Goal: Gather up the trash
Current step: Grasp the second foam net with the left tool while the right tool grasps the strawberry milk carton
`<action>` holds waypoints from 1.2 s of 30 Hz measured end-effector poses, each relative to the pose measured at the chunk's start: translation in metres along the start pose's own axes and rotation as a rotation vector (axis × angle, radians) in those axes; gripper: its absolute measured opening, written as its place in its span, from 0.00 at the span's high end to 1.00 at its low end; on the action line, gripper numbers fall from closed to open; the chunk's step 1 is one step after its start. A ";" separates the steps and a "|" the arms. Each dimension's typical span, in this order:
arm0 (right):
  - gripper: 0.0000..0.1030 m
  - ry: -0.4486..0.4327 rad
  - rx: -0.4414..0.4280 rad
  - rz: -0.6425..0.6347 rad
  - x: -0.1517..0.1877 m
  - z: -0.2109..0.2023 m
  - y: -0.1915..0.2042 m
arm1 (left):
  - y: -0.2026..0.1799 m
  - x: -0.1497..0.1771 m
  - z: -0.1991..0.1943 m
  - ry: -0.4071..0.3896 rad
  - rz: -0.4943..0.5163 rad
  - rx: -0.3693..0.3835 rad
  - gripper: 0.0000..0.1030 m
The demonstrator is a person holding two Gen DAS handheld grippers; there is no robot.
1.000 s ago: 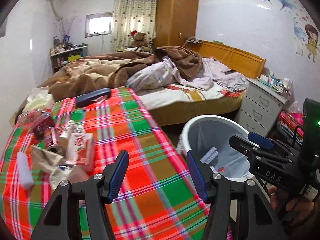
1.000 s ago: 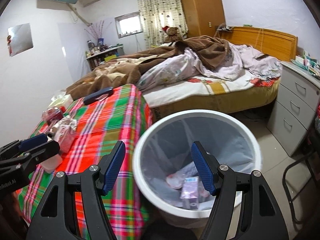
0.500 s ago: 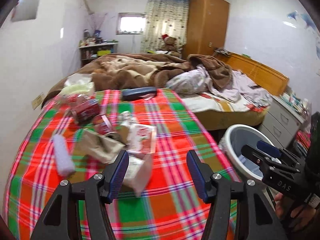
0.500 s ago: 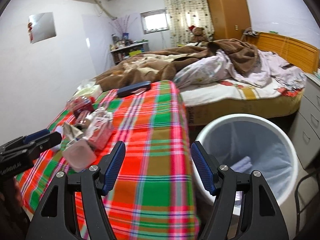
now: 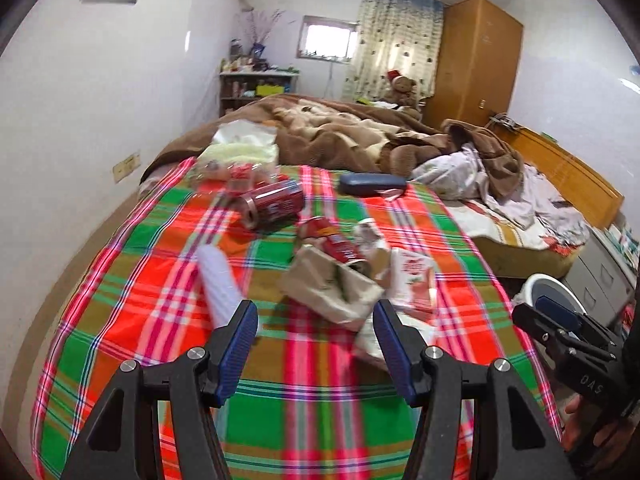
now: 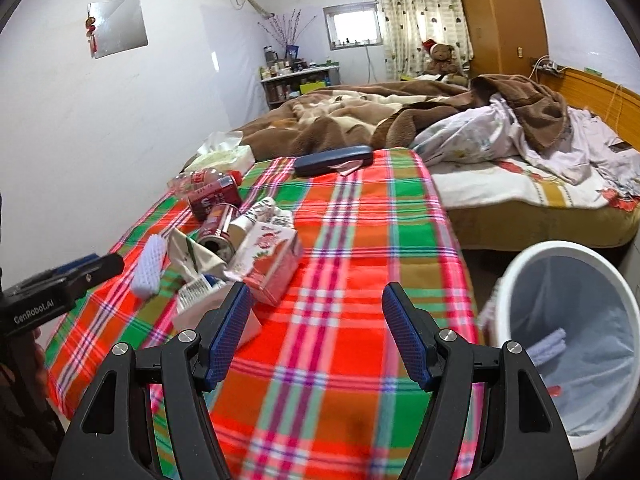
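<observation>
Bedroom: a table under a red-green plaid cloth (image 5: 320, 420) stands against an unmade bed (image 6: 500, 184), with a white trash bin (image 6: 516, 280) on the floor at the table's 3 o'clock side.

Change from a second ago: both cameras have swung from the bin toward the litter. The left view, which then had the bin near centre, now puts it at the 4 o'clock edge and centres the trash pile. The right view, then straight over the bin, now has the cloth between its jaws and the bin at 4 o'clock.

Trash sits at mid-table. A white ribbed roll (image 5: 218, 284) lies with its long axis running 11 to 5 o'clock in the left view. One red can (image 5: 276, 202) lies on its side, open end toward 8 o'clock; a second red can (image 5: 334, 242) lies in crumpled brown paper (image 5: 332, 292), mouth toward 4 o'clock. A strawberry-print carton (image 6: 272, 256) lies flat beside them.

The left gripper (image 5: 314, 340) pitches down over the cloth, jaws moderately apart and empty, with the paper just beyond them. The right gripper (image 6: 316, 332) also pitches down, jaws wide and empty, the carton near its left finger.
</observation>
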State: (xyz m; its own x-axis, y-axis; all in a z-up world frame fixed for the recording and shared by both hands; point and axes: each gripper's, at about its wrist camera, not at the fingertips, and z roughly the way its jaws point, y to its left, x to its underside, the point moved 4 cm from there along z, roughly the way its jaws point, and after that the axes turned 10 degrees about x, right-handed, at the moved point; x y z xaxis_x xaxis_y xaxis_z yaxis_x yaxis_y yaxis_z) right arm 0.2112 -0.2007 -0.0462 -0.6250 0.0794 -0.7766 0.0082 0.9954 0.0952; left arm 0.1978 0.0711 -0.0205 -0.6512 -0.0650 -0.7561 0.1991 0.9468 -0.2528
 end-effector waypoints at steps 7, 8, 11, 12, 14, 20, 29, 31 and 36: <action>0.32 0.040 0.002 0.003 -0.014 0.029 0.020 | 0.037 -0.006 0.007 0.010 -0.038 -0.044 0.42; 0.32 0.053 -0.001 0.003 -0.016 0.034 0.024 | 0.040 -0.006 0.009 0.010 -0.036 -0.052 0.42; 0.32 0.068 -0.004 0.001 -0.020 0.044 0.032 | 0.054 -0.008 0.020 0.034 -0.053 -0.053 0.42; 0.32 0.072 -0.003 -0.001 -0.022 0.047 0.035 | 0.057 -0.008 0.023 0.040 -0.060 -0.057 0.42; 0.32 0.098 -0.001 -0.003 -0.023 0.057 0.040 | 0.064 -0.008 0.031 0.052 -0.062 -0.074 0.42; 0.32 0.167 0.005 0.009 -0.024 0.079 0.049 | 0.084 -0.009 0.056 0.095 -0.091 -0.084 0.42; 0.32 0.234 0.006 -0.017 -0.018 0.096 0.063 | 0.104 -0.004 0.086 0.154 -0.133 -0.085 0.42; 0.32 0.246 0.014 -0.033 -0.015 0.097 0.066 | 0.108 -0.004 0.090 0.160 -0.137 -0.091 0.42; 0.32 0.254 0.069 -0.040 -0.009 0.096 0.059 | 0.112 -0.002 0.098 0.179 -0.139 -0.083 0.42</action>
State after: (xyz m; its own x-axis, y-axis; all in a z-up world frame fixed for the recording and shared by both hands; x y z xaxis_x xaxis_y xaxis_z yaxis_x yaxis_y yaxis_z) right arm 0.2921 -0.1380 -0.0935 -0.8019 0.0326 -0.5965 0.0273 0.9995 0.0179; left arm 0.2929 0.1462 -0.1065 -0.7891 -0.1464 -0.5965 0.0424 0.9559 -0.2906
